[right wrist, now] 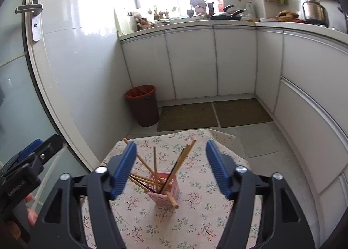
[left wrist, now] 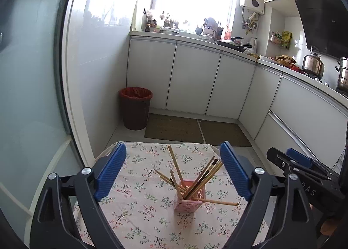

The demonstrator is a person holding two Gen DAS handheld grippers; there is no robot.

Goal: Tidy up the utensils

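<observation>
Because both the left gripper and right gripper hang wide open and empty above the pink holder mid-table — chopsticks splayed out, one lying across its rim — a careless descent could tip it.

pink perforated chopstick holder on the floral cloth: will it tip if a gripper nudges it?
Probably. The pink perforated plastic holder looks small and light, with long wooden chopsticks splayed well above its rim, so it seems top-heavy. The floral tablecloth lies wrinkled and may drag rather than let it slide.
</observation>
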